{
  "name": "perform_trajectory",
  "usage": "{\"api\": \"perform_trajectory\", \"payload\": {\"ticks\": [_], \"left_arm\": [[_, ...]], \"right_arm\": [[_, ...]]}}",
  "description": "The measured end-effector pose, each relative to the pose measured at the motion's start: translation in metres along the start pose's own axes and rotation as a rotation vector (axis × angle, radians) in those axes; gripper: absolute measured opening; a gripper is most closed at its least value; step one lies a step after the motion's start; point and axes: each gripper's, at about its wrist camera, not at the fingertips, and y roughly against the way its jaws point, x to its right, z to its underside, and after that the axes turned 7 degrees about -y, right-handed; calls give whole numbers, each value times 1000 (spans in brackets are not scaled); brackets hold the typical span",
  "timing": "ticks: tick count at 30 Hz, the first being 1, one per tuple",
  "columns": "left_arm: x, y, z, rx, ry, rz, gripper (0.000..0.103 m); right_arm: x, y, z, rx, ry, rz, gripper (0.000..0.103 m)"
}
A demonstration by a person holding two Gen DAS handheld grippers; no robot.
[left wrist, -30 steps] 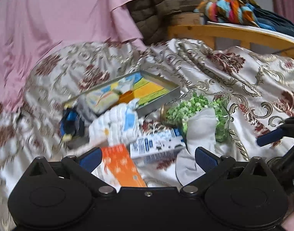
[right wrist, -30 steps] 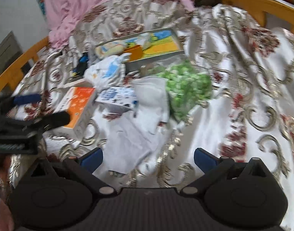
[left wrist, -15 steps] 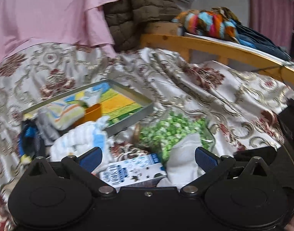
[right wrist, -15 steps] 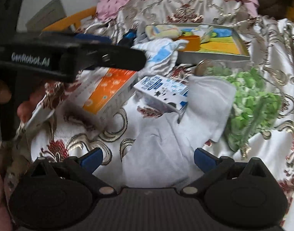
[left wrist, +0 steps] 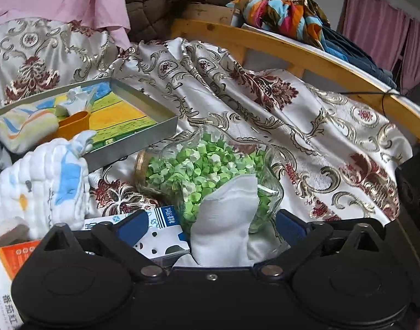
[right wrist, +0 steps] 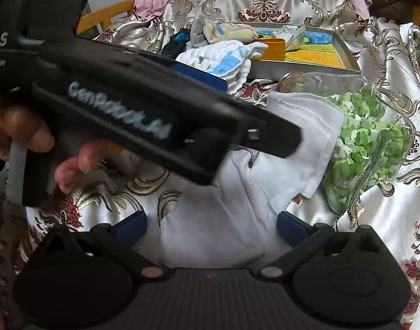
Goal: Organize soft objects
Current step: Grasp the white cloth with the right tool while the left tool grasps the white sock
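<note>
Bed's got a floral satin bedspread with a metal tray, glass jar of green paper stars, white sock, quilted cloth and cartons dumped on it.

Your left gripper, a black two-finger tool with blue pads, tilts downward with its jaws spread wide; they have just been closing a little, pressing on nothing. Your left hand wraps its handle, fingers curled on the trigger. Your right gripper, black with blue pads too, points steeply down, jaws wide apart.
</note>
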Motion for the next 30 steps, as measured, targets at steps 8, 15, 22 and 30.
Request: {"api": "perform_trajectory", "payload": {"ticks": [8, 15, 22, 30], "left_arm": [[7, -4, -5, 53, -32, 26, 77], [9, -9, -7, 52, -36, -1, 65], [17, -7, -5, 59, -102, -49, 55], [32, -4, -8, 43, -240, -45, 42]], "right_arm": [[-1, -2, 1, -8, 2, -6, 86], [-2, -6, 1, -13, 17, 6, 71], [-6, -6, 3, -10, 47, 12, 64], [-7, -4, 6, -9, 45, 9, 60]]}}
